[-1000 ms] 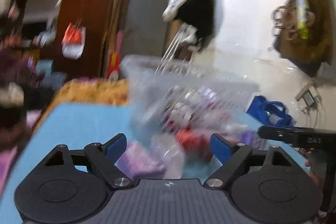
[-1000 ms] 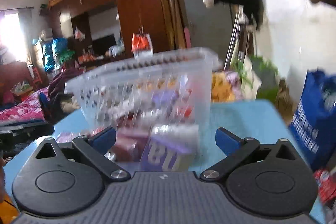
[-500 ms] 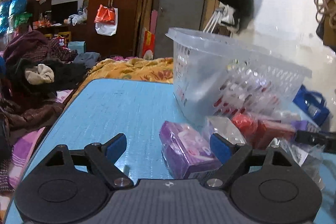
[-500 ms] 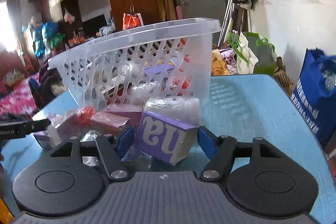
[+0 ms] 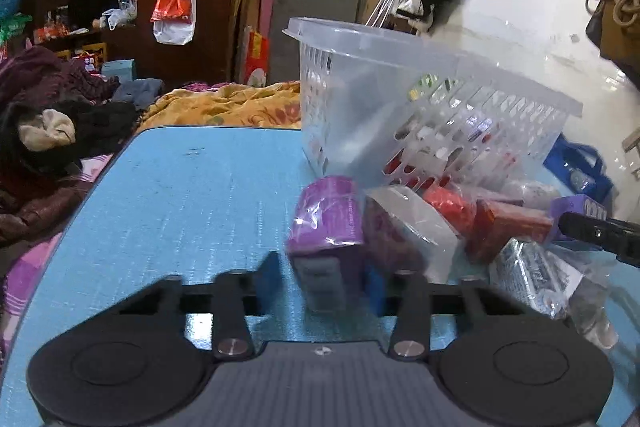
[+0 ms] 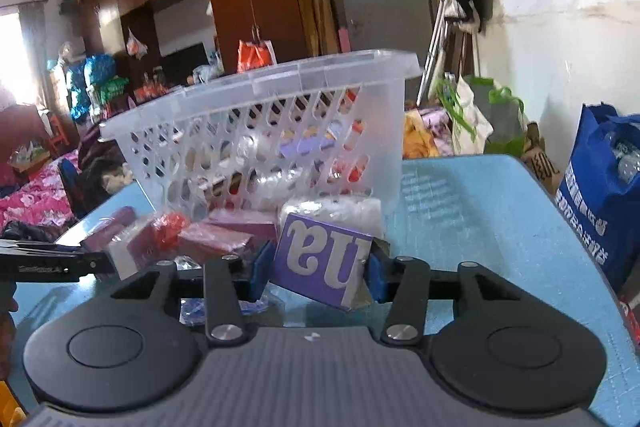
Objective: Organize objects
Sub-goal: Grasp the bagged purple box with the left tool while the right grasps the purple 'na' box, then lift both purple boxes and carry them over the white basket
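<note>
A clear plastic basket (image 5: pixel 400 59) (image 6: pixel 304 79) holding several packets stands on the blue table (image 5: pixel 192 195). Several wrapped packets lie in front of it. My left gripper (image 5: pixel 324 281) has its jaws around a purple packet (image 5: pixel 326 219); the right pad touches it, the left pad stands slightly off. My right gripper (image 6: pixel 316 273) is shut on a purple box with white letters (image 6: pixel 320 259), with a clear-wrapped white packet (image 6: pixel 332 209) just behind it. Red packets (image 5: pixel 508 227) (image 6: pixel 216 239) lie between the two grippers.
A blue shopping bag (image 6: pixel 600 187) stands off the table's right edge. Clothes and bedding (image 5: pixel 60 131) lie beyond the left edge. The white wall (image 5: pixel 520 27) is close behind the basket. Bare table surface (image 6: pixel 480 211) lies right of the basket.
Both grippers came down to the packets before the basket. The right jaws shut on the purple box. The left jaws narrowed around the purple packet.
</note>
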`<state>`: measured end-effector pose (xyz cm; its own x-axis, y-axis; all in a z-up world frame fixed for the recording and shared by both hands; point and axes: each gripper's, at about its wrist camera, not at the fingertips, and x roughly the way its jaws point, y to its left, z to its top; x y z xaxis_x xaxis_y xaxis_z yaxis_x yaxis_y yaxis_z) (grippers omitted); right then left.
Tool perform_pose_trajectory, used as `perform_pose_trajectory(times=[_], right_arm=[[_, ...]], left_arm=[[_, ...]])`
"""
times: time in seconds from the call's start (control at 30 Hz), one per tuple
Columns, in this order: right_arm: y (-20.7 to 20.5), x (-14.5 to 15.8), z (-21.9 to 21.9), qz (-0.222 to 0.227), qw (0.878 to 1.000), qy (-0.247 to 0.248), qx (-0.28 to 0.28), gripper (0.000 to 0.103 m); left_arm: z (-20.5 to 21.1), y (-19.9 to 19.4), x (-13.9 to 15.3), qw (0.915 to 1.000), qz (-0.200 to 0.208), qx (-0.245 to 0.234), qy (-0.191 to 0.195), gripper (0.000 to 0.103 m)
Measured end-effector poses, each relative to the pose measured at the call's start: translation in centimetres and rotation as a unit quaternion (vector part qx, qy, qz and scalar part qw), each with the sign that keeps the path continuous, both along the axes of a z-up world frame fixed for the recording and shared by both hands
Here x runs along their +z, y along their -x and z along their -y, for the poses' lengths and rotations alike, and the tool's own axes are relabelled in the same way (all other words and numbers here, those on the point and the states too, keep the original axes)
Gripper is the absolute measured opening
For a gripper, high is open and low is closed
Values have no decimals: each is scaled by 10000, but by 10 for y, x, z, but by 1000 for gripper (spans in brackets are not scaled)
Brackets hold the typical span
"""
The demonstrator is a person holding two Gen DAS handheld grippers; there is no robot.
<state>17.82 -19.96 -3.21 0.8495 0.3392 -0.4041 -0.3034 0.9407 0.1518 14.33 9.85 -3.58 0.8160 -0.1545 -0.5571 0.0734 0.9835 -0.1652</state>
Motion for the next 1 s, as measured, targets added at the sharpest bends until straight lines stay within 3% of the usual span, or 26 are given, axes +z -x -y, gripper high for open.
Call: perform_pose_trajectory(times=[0.1, 0.37, 1.0], right_arm=[[4, 1, 1, 151, 9999, -35, -11, 51], [14, 4, 0, 569, 9984, -39, 42, 51], [17, 2, 2, 759, 9970, -109, 86, 51]], left_arm=[[-5, 6, 2, 9995, 267, 27, 192, 38], [5, 26, 9, 9947, 1021, -74, 3, 38], [3, 45, 12, 9829, 1832, 193, 5, 38]])
